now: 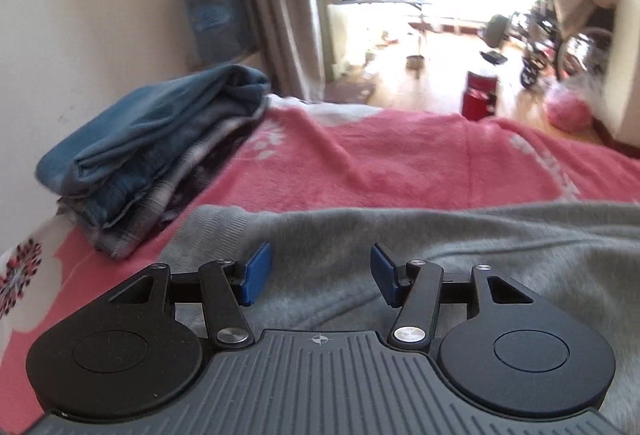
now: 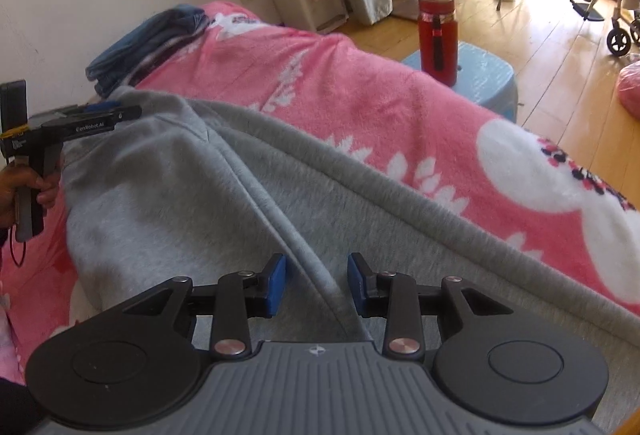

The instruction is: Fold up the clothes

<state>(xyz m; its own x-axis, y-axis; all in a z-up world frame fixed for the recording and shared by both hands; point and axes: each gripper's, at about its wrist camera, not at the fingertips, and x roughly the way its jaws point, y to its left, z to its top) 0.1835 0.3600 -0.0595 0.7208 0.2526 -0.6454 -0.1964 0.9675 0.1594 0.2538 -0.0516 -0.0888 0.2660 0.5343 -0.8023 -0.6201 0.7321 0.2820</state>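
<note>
Left wrist: our left gripper (image 1: 321, 273) hangs wide over the grey garment (image 1: 460, 255), nothing gripped, folded stack (image 1: 152, 151) at 10 o'clock. Right wrist: our right gripper (image 2: 317, 283) sits narrower, straddling a fabric ridge (image 2: 308, 263) without pinching; garment fills the pink blanket (image 2: 380, 107) toward 9 o'clock.

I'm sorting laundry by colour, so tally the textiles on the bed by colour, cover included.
Grey: 1, the grey garment spread out in front
Blue: 1, the blue folded piece topping the stack by the wall
Plaid grey: 1, the plaid piece under it
Pink: 1, the pink blanket
Total: 4
</note>
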